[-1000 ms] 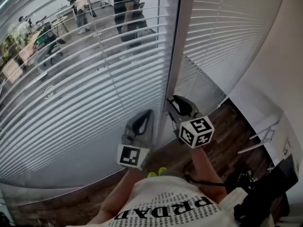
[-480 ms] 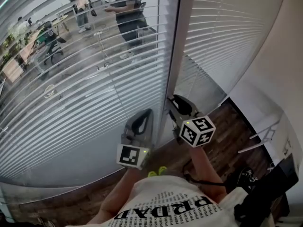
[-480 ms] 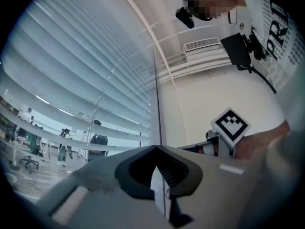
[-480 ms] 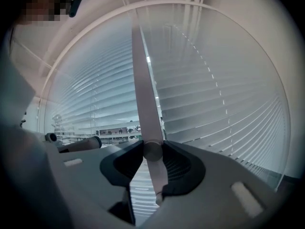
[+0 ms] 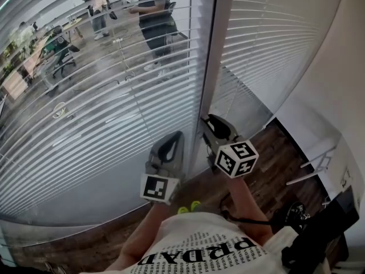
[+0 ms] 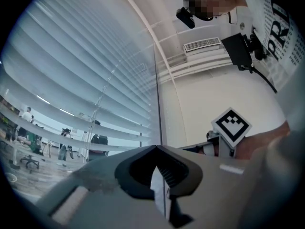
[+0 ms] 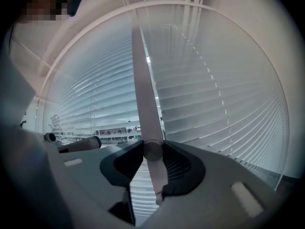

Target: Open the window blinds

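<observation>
In the head view, the slats of the left blind point(image 5: 85, 113) are lying a little flatter than a second ago, so more of the office beyond the glass is showing through. The right blind point(image 5: 268, 44) is still looking nearly closed. The marker cube point(image 5: 236, 158) on the right gripper point(image 5: 210, 121) has turned slightly, so a twist is probably under way and the opening is only partly done. Both blinds are hanging against the glass on either side of a white frame post point(image 5: 208, 67), above a dark wood-grain floor point(image 5: 268, 176). The slats are thin, pale, smooth strips. The left gripper point(image 5: 177, 137) is pointing at the lower edge of the left blind, just beside the post.

In the left gripper view, the grey plastic jaws are meeting at their tips, with ribbed dark pads behind them. A thin line is running through the gap; I cannot tell whether it is a cord being pinched.

In the right gripper view, the jaws are clamping a tilt wand point(image 7: 143, 89). It is a pale, smooth, round rod rising toward the top of the blinds, with its lower end hanging just below the jaws.
</observation>
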Motion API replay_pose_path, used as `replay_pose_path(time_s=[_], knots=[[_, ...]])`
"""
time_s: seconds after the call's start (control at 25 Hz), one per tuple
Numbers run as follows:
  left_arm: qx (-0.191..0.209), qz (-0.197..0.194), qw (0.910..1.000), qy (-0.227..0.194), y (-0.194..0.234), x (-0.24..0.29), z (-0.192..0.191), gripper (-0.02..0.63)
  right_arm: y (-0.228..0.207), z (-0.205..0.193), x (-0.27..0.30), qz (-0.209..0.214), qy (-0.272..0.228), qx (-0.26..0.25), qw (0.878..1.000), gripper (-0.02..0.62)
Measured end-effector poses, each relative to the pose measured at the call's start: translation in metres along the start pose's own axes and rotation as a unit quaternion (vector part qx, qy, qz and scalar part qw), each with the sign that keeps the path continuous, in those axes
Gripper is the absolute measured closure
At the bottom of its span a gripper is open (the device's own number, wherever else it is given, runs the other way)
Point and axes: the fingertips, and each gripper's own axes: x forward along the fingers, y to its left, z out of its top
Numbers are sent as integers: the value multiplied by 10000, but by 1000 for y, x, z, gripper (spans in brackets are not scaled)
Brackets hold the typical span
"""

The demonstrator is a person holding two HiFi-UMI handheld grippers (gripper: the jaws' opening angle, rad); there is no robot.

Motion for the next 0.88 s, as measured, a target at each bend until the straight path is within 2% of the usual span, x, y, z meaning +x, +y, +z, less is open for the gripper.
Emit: replay_pose_path(time_s=[0.16,0.4,0.88], knots=[[7,2,10000,58,1,1,-3,612,-1,0,1,18,-15,6,10000,460],[13,35,10000,50,4,7,15,611,1,17,4,33,9,1,10000,460],[4,62,10000,14,0,0,-1,612,1,-1,-1,81,6,-12,10000,460]])
